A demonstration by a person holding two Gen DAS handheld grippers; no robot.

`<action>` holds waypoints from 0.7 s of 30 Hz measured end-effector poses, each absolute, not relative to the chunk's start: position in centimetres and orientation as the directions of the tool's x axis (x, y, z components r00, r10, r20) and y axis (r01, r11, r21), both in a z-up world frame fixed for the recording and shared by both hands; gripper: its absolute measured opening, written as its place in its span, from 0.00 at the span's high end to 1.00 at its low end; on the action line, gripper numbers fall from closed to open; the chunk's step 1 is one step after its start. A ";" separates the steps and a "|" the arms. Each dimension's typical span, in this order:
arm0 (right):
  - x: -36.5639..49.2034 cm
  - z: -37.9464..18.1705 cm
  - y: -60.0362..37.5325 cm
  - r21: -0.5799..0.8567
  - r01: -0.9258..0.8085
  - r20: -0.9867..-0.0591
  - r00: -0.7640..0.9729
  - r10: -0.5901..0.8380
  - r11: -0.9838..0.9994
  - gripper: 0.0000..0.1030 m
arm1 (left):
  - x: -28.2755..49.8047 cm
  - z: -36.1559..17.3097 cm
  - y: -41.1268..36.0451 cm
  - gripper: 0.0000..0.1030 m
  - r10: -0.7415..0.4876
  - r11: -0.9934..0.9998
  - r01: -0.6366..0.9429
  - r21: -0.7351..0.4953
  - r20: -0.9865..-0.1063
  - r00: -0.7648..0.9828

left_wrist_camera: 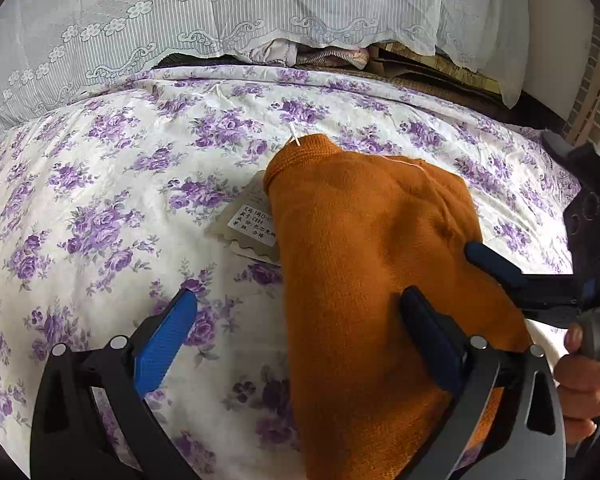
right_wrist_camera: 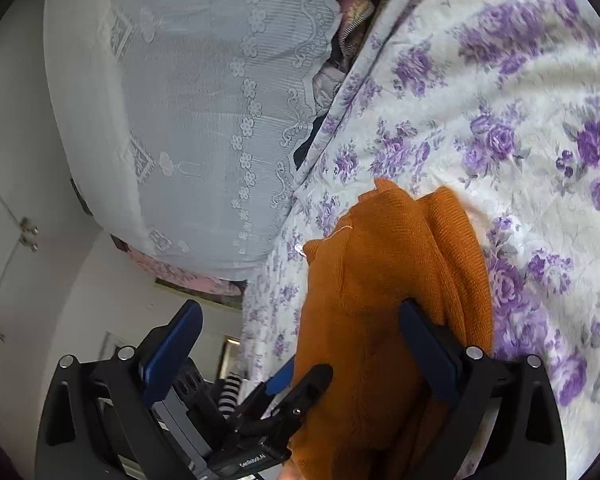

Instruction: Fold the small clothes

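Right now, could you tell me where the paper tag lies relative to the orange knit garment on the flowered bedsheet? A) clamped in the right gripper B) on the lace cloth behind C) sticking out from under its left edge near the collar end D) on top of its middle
C: in the left wrist view the paper tag pokes out from under the left edge of the orange knit garment, lying on the flowered bedsheet.

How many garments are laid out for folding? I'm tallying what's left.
1: an orange knit garment with a paper tag, lying on the purple floral bedsheet. Other fabrics sit bunched under the lace cover behind, too hidden to count.
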State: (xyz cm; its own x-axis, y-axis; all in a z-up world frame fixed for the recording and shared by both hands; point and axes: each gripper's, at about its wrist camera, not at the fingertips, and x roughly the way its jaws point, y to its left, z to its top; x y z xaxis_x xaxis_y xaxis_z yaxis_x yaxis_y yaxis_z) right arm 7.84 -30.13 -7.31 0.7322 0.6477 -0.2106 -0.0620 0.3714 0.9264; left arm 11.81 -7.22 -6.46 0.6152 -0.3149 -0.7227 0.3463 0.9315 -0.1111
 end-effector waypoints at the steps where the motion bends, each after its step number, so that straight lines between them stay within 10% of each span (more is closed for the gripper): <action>1: 7.6 -7.0 -29.9 0.921 -0.064 -0.218 0.733 0.644 0.385 0.04 | 11.7 -6.4 -7.2 0.04 -0.313 0.932 0.346 -0.109 -0.721 0.618; 21: 2.3 -5.6 -31.2 0.813 0.013 -0.370 0.783 0.500 0.582 0.04 | 10.2 -5.3 -6.3 0.05 -0.376 0.911 0.377 -0.167 -0.711 0.594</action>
State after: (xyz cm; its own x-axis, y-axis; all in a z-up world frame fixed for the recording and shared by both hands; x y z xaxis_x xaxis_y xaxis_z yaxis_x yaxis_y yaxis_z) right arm 2.27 -31.17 -5.61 0.7833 0.4995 -0.3700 0.0133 0.5816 0.8133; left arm 10.22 -6.26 -5.34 0.5936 -0.3763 -0.7113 0.3775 0.9109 -0.1668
